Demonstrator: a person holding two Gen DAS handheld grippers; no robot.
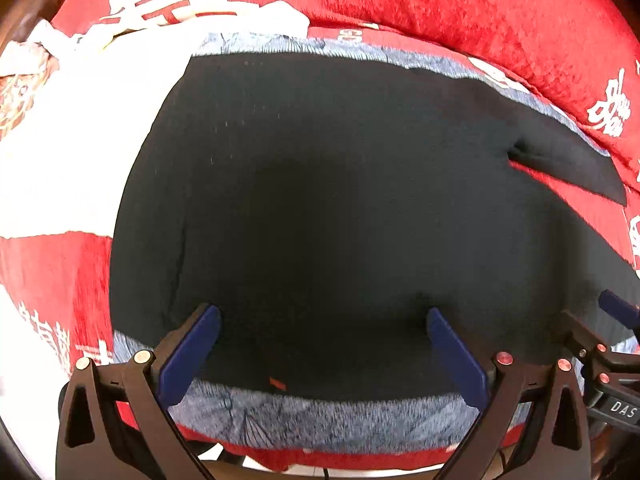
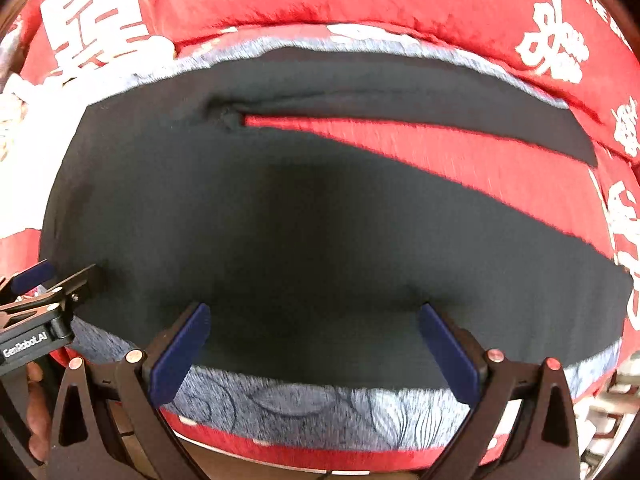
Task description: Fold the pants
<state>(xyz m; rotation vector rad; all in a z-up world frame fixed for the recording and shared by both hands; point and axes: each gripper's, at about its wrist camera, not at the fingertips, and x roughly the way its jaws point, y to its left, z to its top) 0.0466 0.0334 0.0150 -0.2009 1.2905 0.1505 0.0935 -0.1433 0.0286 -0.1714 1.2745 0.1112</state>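
The black pants (image 1: 320, 208) lie spread flat on a bed, over a grey-blue patterned blanket (image 1: 320, 412) whose border shows along their near and far edges. In the right wrist view the pants (image 2: 280, 220) split toward the right into two legs, the far leg a narrow strip, the near one wide, with a wedge of red bedding between them. A red bedspread with white characters (image 1: 480, 4) rises behind the far edge, and a white cloth (image 1: 72, 152) lies on the left beside the pants. The left gripper (image 1: 323, 314) hovers over the near part of the pants, its blue-padded jaws spread wide with nothing between them. The right gripper (image 2: 314, 312) hangs likewise over the near edge, jaws wide apart and empty. Each gripper shows at the margin of the other's view, just beside it; whether the pads touch the fabric cannot be told.
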